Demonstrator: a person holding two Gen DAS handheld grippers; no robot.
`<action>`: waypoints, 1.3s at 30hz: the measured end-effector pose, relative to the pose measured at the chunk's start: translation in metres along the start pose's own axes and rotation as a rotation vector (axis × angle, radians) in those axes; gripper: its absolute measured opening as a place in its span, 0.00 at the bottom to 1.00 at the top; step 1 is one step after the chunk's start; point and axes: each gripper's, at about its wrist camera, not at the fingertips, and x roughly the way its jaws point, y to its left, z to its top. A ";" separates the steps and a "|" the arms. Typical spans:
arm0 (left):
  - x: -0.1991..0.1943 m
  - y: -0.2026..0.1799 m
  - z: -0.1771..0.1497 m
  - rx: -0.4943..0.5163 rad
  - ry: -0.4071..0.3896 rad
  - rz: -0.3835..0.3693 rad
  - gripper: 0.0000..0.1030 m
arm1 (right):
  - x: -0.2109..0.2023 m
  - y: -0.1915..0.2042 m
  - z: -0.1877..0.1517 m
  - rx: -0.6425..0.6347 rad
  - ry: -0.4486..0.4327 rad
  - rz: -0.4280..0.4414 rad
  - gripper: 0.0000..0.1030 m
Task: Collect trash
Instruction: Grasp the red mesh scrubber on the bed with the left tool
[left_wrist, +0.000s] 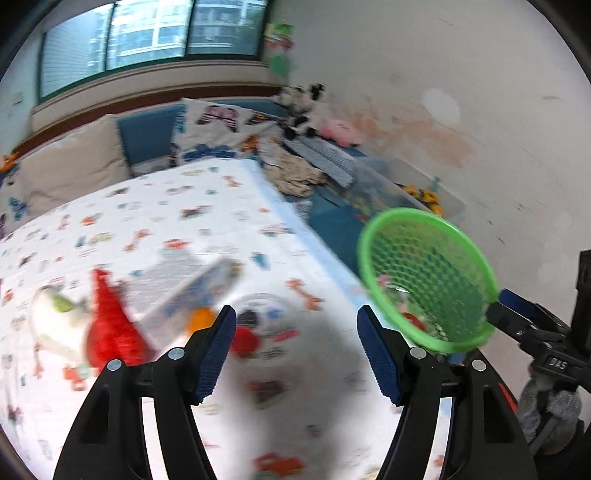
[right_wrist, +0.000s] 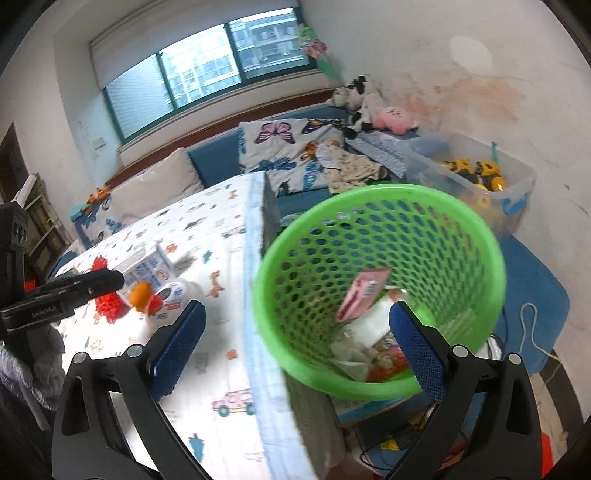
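A green mesh basket (right_wrist: 369, 229) stands off the table's right edge, holding wrappers and a tilted pink carton (right_wrist: 364, 295). My right gripper (right_wrist: 297, 308) hangs open over its near rim, gripping nothing; it also shows in the left wrist view as the right gripper (left_wrist: 506, 302) by the basket (left_wrist: 424, 258). On the patterned tablecloth (left_wrist: 147, 214) lie a red net (left_wrist: 110, 325), a white and green wrapper (left_wrist: 59, 314), a clear packet (left_wrist: 184, 284), an orange piece (left_wrist: 201, 317) and a blurred clear cup (left_wrist: 258, 314). Above them my left gripper (left_wrist: 295, 314) is open and empty.
A clear bin of yellow toy vehicles (right_wrist: 517, 177) sits by the wall behind the basket. A blue bench with pillows (right_wrist: 280, 147) and plush toys (right_wrist: 395, 118) runs under the window. A white cord (right_wrist: 532, 332) lies on the blue floor mat.
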 end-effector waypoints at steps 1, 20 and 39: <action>-0.002 0.008 0.000 -0.016 -0.005 0.017 0.64 | 0.002 0.005 0.000 -0.007 0.003 0.007 0.96; 0.010 0.128 0.003 -0.161 0.004 0.139 0.48 | 0.038 0.076 -0.003 -0.091 0.069 0.106 0.96; -0.016 0.128 -0.012 -0.177 -0.035 0.051 0.07 | 0.079 0.119 -0.016 -0.166 0.163 0.170 0.96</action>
